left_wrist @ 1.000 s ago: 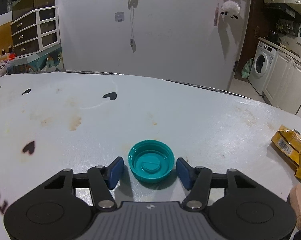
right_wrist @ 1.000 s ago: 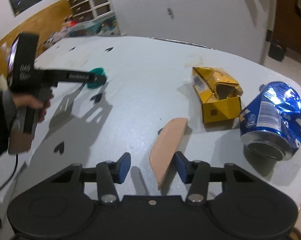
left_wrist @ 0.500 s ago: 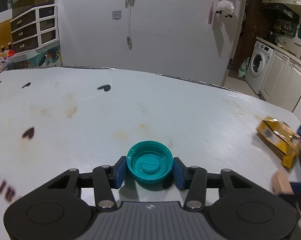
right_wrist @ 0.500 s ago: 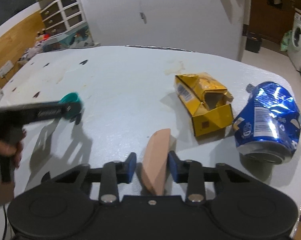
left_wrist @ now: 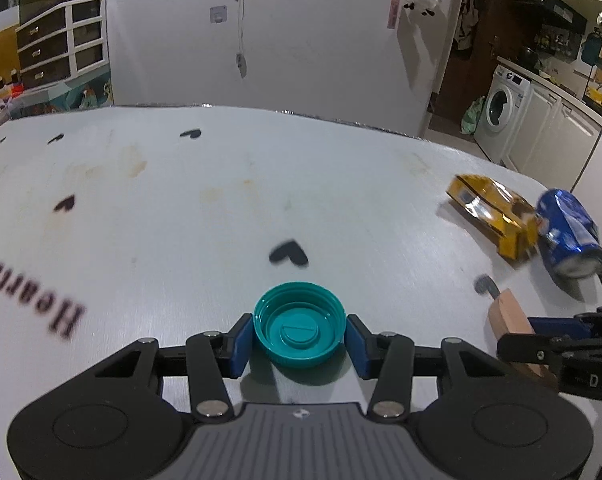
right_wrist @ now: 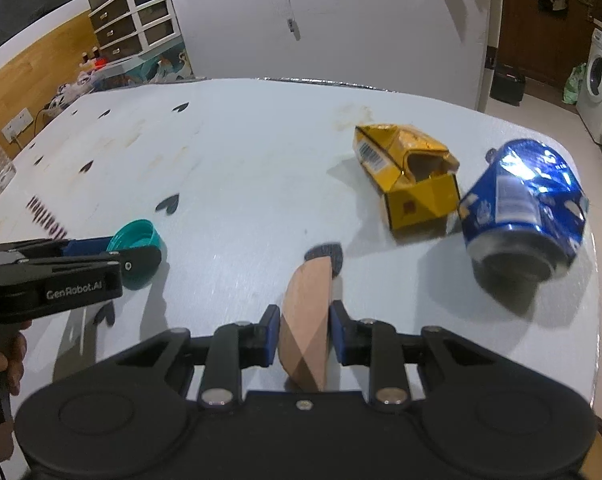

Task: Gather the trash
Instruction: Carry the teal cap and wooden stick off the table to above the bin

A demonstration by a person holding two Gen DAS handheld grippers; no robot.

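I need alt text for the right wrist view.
The right tool grips a tan wedge-shaped scrap above a white table. Beyond lie a torn yellow carton and crushed blue can; at left, the left tool holds a teal cap.

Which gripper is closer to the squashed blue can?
Right. The right gripper, clamped on the tan scrap, sits just beside the blue can. The left gripper, holding the teal cap, is farther away.
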